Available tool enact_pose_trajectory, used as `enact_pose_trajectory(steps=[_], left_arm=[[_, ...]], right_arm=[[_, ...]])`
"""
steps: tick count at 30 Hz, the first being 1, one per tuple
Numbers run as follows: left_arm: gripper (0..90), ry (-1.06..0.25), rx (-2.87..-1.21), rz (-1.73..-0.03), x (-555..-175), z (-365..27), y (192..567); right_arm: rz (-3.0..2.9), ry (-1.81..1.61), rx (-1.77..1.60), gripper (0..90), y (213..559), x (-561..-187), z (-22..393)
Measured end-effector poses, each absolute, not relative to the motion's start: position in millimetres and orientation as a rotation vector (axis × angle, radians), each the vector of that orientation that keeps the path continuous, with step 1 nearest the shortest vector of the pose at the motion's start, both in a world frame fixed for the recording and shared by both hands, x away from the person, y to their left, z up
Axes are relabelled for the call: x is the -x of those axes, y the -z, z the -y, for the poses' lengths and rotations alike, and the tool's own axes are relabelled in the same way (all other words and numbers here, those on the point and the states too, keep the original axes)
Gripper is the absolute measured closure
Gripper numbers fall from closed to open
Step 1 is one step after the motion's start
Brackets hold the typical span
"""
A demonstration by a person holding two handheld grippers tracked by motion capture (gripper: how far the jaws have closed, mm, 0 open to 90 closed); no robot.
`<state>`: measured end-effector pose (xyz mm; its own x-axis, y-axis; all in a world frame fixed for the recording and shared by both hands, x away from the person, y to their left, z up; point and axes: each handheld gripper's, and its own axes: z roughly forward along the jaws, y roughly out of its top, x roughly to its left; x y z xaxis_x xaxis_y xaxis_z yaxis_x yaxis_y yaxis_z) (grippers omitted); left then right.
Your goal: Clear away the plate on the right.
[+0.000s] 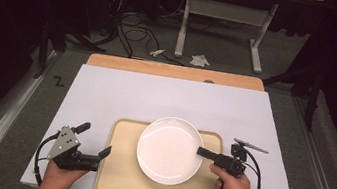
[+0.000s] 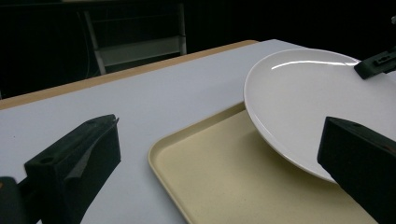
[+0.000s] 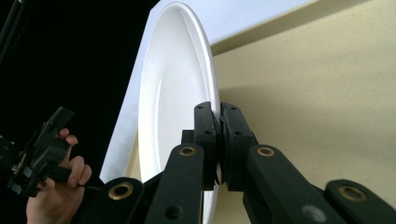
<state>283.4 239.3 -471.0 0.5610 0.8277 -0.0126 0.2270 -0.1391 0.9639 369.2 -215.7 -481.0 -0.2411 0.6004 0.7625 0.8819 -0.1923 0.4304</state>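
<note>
Right claw carries a white plate over the tray

The right claw pinches the white plate by its rim, lifted and tilted above the beige tray on the worktop. The right gripper view shows jaws clamped; the left gripper view shows the left claw wide open, empty.

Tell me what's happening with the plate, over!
Right gripper clamped on the white plate rim, plate lifted over the tan tray. Left gripper open, holding nothing, beside the tray. Nothing in the way.
</note>
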Motion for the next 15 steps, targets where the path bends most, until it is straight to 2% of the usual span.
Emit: enact_pose_trajectory(steps=[15], left_arm=[[0.1, -0.660, -1.672, -0.895, -283.5, -238.5, 471.7]], right_arm=[[1.837, 1.342, 1.710, 88.8, 486.1, -369.0, 207.3]])
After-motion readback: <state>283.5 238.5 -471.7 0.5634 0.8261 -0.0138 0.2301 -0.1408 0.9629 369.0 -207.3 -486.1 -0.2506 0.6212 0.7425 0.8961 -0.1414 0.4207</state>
